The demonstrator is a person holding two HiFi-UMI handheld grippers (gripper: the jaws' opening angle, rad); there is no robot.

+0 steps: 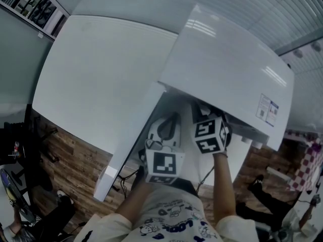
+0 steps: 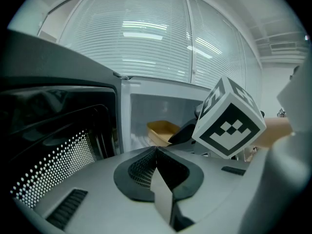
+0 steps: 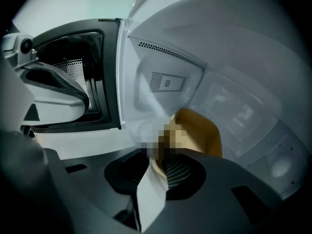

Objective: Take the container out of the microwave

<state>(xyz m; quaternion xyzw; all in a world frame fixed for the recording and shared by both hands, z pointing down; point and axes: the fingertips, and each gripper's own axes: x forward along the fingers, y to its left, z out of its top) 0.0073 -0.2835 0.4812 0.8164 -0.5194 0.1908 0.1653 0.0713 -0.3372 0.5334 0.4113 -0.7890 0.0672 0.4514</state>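
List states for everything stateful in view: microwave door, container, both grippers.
microwave door: open, swung to the left.
container: inside the cavity, not yet lifted out, its near rim gripped.
right gripper: reached into the cavity, jaws shut on the container's rim.
left gripper: jaws together, nothing between them, outside the cavity beside the open door.

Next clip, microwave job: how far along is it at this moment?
Done: the microwave door stands open. In hand: the right hand-held gripper is inside the cavity, and its jaws look closed on the rim of the tan container. To do: the tan container sits inside the cavity, so it has to be drawn out. The left hand-held gripper is shut and empty.
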